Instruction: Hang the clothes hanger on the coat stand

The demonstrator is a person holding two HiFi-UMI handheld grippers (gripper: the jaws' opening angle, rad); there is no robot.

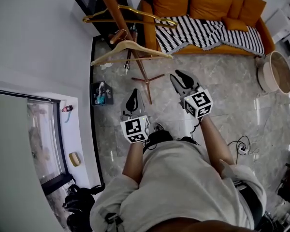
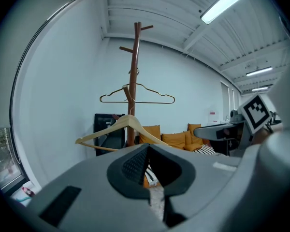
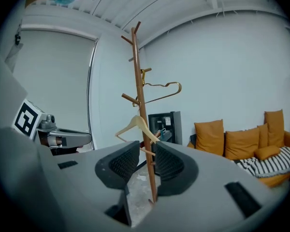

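On the coat stand (image 1: 138, 67) the wooden hanger (image 1: 111, 52) hangs from a peg under a wire hanger (image 1: 150, 14), seemingly needing no hold, so the closed left gripper (image 1: 132, 96) and open right gripper (image 1: 179, 77) are empty.

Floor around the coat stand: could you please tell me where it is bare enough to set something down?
Bare marble floor lies between the coat stand's feet, the sofa and the basket. It is crowded beyond the stand, by the wall, where a small box and black cabinet sit.
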